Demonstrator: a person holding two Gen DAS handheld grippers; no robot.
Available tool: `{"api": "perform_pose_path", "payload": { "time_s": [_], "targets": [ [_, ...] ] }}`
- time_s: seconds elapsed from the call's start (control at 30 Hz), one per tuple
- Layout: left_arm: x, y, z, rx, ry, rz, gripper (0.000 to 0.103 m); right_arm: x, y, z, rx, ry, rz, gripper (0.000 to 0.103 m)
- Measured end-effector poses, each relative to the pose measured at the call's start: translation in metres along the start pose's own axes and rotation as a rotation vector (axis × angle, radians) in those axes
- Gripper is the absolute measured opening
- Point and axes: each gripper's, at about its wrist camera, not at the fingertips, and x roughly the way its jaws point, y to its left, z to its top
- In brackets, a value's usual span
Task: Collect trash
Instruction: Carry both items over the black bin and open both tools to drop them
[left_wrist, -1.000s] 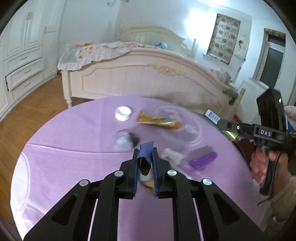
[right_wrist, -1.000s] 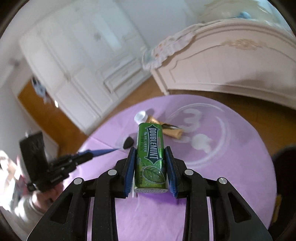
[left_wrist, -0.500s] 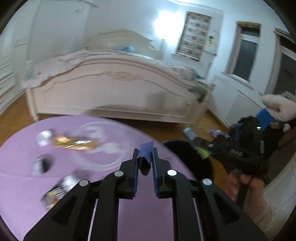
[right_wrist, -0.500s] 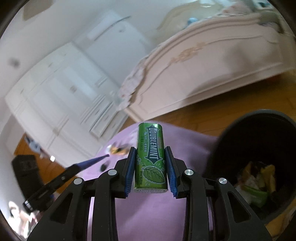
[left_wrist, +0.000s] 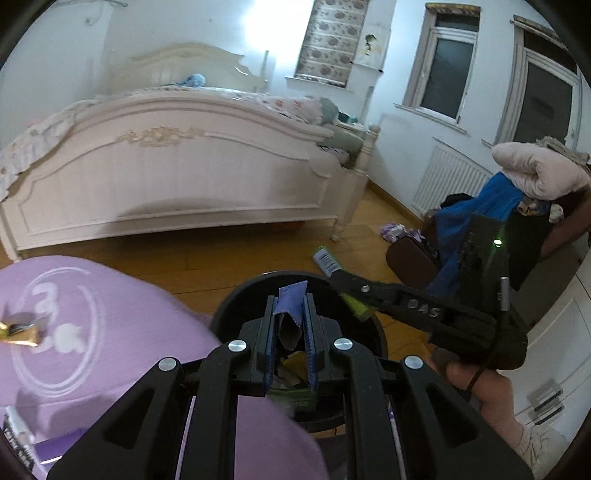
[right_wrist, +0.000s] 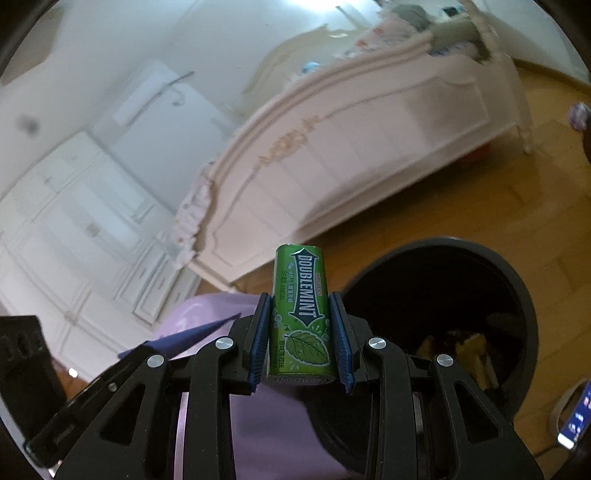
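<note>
Our left gripper (left_wrist: 290, 328) pinches a blue wrapper (left_wrist: 291, 301) directly over the bin (left_wrist: 236, 299); our right gripper (right_wrist: 301, 332) clamps the upright gum pack (right_wrist: 301, 314), bin just rightward, off the table (left_wrist: 110, 295) edge.

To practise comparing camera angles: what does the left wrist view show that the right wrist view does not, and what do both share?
Only the left wrist view shows the window, the radiator, a clothes pile and the left gripper shut on a blue wrapper.

Only the right wrist view shows the white wardrobe and the Doublemint label on the green pack held by the right gripper.

Both show the bed, the black bin and the purple tablecloth.
</note>
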Motion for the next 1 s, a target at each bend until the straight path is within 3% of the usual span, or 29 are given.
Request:
{"api": "perform_pose_path", "payload": {
  "time_s": [0.3, 1.0],
  "targets": [
    [0.031, -0.009, -0.004, 0.001, 0.049, -0.006, 0.014, 0.009, -0.02, -0.001, 0.038, 0.021, -0.081, 0.032],
    [0.051, -0.01, -0.001, -0.03, 0.084, -0.011, 0.014, 0.016, -0.025, 0.001, 0.054, 0.047, -0.119, 0.032]
  ]
}}
